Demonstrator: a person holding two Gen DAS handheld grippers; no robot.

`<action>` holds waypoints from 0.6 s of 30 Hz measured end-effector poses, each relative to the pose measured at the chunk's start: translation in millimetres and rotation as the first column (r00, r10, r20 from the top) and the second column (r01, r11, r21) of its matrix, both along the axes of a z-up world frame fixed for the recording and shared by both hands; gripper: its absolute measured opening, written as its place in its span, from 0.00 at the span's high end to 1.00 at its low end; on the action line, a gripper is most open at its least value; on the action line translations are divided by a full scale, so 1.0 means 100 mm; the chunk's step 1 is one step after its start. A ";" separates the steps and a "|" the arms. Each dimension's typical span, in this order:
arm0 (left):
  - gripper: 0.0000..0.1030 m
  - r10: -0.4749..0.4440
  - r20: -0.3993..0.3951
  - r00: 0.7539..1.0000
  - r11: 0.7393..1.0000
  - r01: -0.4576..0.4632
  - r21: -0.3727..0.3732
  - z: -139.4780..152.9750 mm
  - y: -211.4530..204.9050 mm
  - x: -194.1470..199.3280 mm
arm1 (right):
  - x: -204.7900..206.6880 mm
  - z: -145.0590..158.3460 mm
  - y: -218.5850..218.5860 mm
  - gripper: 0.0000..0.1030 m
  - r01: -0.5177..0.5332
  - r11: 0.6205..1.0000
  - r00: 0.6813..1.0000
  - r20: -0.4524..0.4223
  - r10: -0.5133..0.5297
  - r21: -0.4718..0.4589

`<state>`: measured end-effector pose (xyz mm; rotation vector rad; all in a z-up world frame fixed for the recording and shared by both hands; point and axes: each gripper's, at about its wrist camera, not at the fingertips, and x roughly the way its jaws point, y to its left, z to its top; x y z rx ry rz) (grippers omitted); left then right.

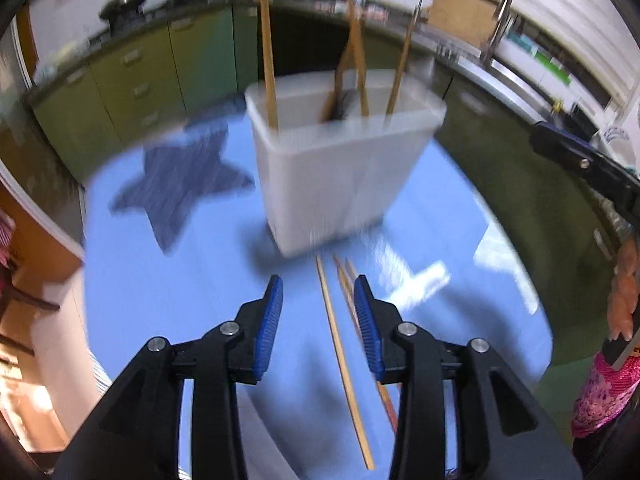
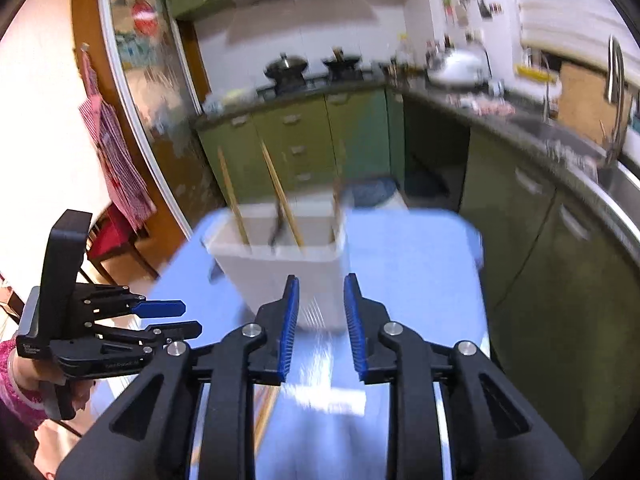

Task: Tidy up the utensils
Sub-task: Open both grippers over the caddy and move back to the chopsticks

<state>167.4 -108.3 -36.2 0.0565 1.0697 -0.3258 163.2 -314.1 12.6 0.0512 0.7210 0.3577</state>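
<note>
A white utensil bin [image 1: 340,176] stands on the blue table [image 1: 160,300] with several wooden chopsticks [image 1: 269,60] upright in it. Loose chopsticks [image 1: 340,344] lie on the table in front of the bin. My left gripper [image 1: 319,284] is open over them: one stick shows in the gap between its jaws, and the others run under its right finger. The pads touch nothing. My right gripper [image 2: 321,280] is open and empty, pointing at the bin [image 2: 280,272]. The left gripper [image 2: 192,318] shows at the left of the right wrist view. Loose chopsticks [image 2: 266,412] peek out below the right gripper's left finger.
A grey-blue star-shaped mat [image 1: 180,184] lies on the table left of the bin. Green cabinets [image 2: 296,148], a stove with woks [image 2: 286,66] and a sink counter [image 2: 580,148] ring the table. A hand in a pink sleeve [image 1: 604,392] holds the right gripper.
</note>
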 end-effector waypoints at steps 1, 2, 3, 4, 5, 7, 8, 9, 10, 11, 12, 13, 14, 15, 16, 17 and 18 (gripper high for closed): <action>0.66 0.002 -0.018 1.000 1.000 -0.002 0.001 -0.07 -0.01 0.01 | -0.01 -0.14 -0.03 0.77 0.013 1.000 1.000 -0.022 -0.013 -0.007; 0.66 0.006 -0.050 0.999 1.000 -0.006 0.006 -0.21 -0.02 0.02 | -0.02 -0.26 -0.06 0.77 0.022 1.000 0.999 -0.044 -0.022 -0.008; 0.66 0.005 -0.070 0.998 1.000 -0.005 0.009 -0.30 -0.03 0.03 | -0.03 -0.36 -0.07 0.77 0.026 1.000 0.998 -0.062 -0.026 -0.009; 0.66 0.002 -0.087 0.996 1.000 -0.002 0.009 -0.37 -0.05 0.04 | -0.04 -0.48 -0.08 0.77 0.031 0.999 0.996 -0.086 -0.032 -0.014; 0.66 -0.001 -0.104 0.995 1.000 0.002 0.017 -0.45 -0.08 0.04 | -0.05 -0.59 -0.11 0.77 0.038 0.999 0.994 -0.103 -0.039 -0.014; 0.66 -0.002 -0.128 0.992 0.999 0.006 0.031 -0.59 -0.12 0.06 | -0.05 -0.74 -0.15 0.77 0.043 0.999 0.990 -0.132 -0.043 -0.008; 0.66 -0.001 -0.138 0.990 0.999 0.007 0.040 -0.64 -0.16 0.04 | -0.03 -0.80 -0.19 0.77 0.044 0.999 0.989 -0.144 -0.045 -0.007; 0.67 -0.002 -0.145 0.989 0.999 0.009 0.047 -0.67 -0.18 0.03 | -0.02 -0.83 -0.20 0.77 0.045 0.999 0.988 -0.151 -0.046 -0.006; 0.67 -0.003 -0.155 0.988 0.998 0.011 0.054 -0.71 -0.22 0.03 | -0.02 -0.86 -0.20 0.77 0.044 0.999 0.987 -0.156 -0.044 -0.004; 0.67 0.000 -0.159 0.987 0.998 0.010 0.061 -0.74 -0.23 0.04 | -0.02 -0.87 -0.21 0.77 0.042 0.999 0.987 -0.158 -0.042 -0.003; 0.67 0.001 -0.162 0.987 0.998 0.010 0.068 -0.76 -0.25 0.04 | -0.02 -0.88 -0.21 0.77 0.040 0.999 0.987 -0.158 -0.040 -0.002; 0.68 0.001 -0.163 0.987 0.997 0.010 0.071 -0.78 -0.25 0.05 | -0.02 -0.89 -0.21 0.77 0.039 0.999 0.987 -0.157 -0.038 -0.001; 0.70 0.001 -0.167 0.986 0.997 0.011 0.073 -0.80 -0.27 0.05 | -0.02 -0.89 -0.20 0.77 0.037 0.999 0.987 -0.156 -0.036 0.001; 0.74 0.001 -0.171 0.985 0.997 0.013 0.080 -0.82 -0.28 0.05 | -0.01 -0.89 -0.20 0.77 0.036 0.999 0.987 -0.155 -0.035 0.001; 0.76 -0.001 -0.176 0.984 0.996 0.017 0.087 -0.84 -0.30 0.06 | 0.01 -0.85 -0.19 0.77 0.035 0.999 0.987 -0.155 -0.034 0.002; 0.80 -0.002 -0.181 0.983 0.996 0.019 0.090 -0.84 -0.30 0.06 | 0.03 -0.83 -0.18 0.77 0.035 0.999 0.987 -0.155 -0.034 0.003; 0.80 -0.005 -0.190 0.982 0.995 0.023 0.092 -0.86 -0.31 0.06 | 0.04 -0.82 -0.17 0.77 0.034 0.999 0.987 -0.155 -0.033 0.004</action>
